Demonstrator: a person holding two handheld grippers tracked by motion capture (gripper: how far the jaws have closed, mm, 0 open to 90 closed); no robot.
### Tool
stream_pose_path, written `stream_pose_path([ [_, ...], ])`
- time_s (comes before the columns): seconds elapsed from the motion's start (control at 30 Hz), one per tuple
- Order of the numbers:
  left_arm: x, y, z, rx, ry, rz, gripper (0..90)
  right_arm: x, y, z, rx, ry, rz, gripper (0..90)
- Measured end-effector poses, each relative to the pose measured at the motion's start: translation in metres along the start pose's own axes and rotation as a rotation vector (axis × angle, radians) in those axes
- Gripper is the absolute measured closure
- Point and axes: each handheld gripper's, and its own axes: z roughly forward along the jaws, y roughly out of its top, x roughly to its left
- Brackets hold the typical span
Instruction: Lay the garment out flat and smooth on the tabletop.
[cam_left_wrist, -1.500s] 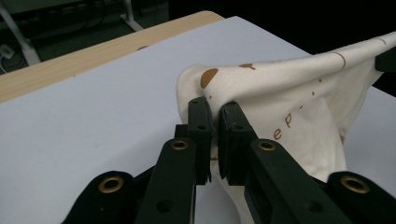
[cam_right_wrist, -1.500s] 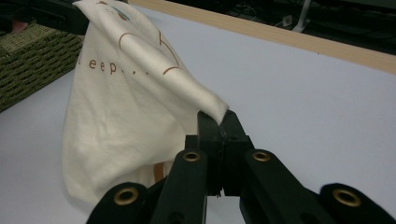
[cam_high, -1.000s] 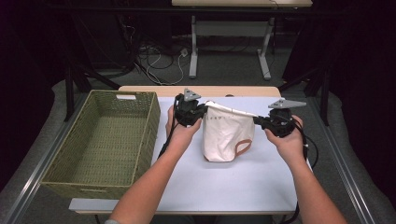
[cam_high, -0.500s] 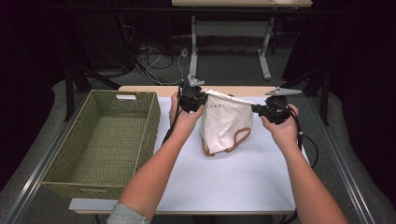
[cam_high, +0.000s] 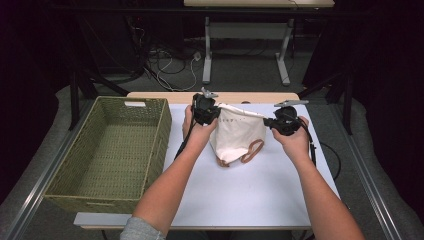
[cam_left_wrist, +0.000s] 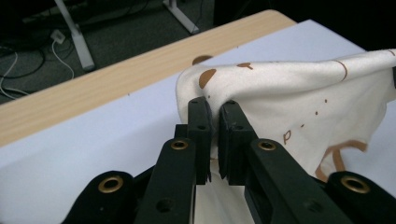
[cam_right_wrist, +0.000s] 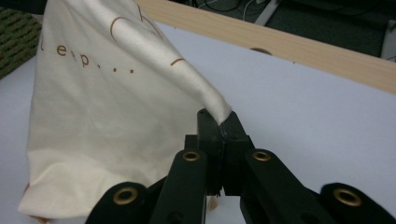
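both claws clench the cream bag (cam_high: 236, 134): left claw (cam_high: 214, 113) at its 10 o'clock corner, right claw (cam_high: 270, 122) at 2. thin pinches could slip, dropping it short of the basket (cam_high: 150, 107).

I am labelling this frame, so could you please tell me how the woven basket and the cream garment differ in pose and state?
The woven basket rests flat on the table's left; the cream garment hangs above the white sheet. The basket stands untouched; the garment is pinched by the left claw and right claw. The basket is rigid, the garment limp.
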Motion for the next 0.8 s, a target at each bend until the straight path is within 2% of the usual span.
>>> stream_pose_path([
  [0.33,-0.001,-0.025,0.018,0.052,-0.004,-0.013,84.6,0.0,-0.018,0.021,0.064,0.008,0.01,88.9],
  [0.47,0.001,-0.037,0.026,0.078,-0.012,-0.03,84.3,0.001,-0.024,0.028,0.087,0.0,0.01,85.2],
  [0.5,0.001,-0.039,0.027,0.077,-0.017,-0.039,84.1,0.001,-0.025,0.03,0.085,0.003,0.008,83.6],
  [0.63,0.002,-0.043,0.026,0.083,-0.024,-0.032,83.2,0.004,-0.029,0.029,0.071,0.007,0.008,74.5],
  [0.67,0.001,-0.044,0.026,0.071,-0.025,-0.044,83.0,0.004,-0.029,0.028,0.065,0.011,0.007,72.5],
  [0.8,0.002,-0.046,0.022,0.063,-0.033,-0.043,82.7,0.006,-0.03,0.018,0.03,0.008,0.014,65.3],
])
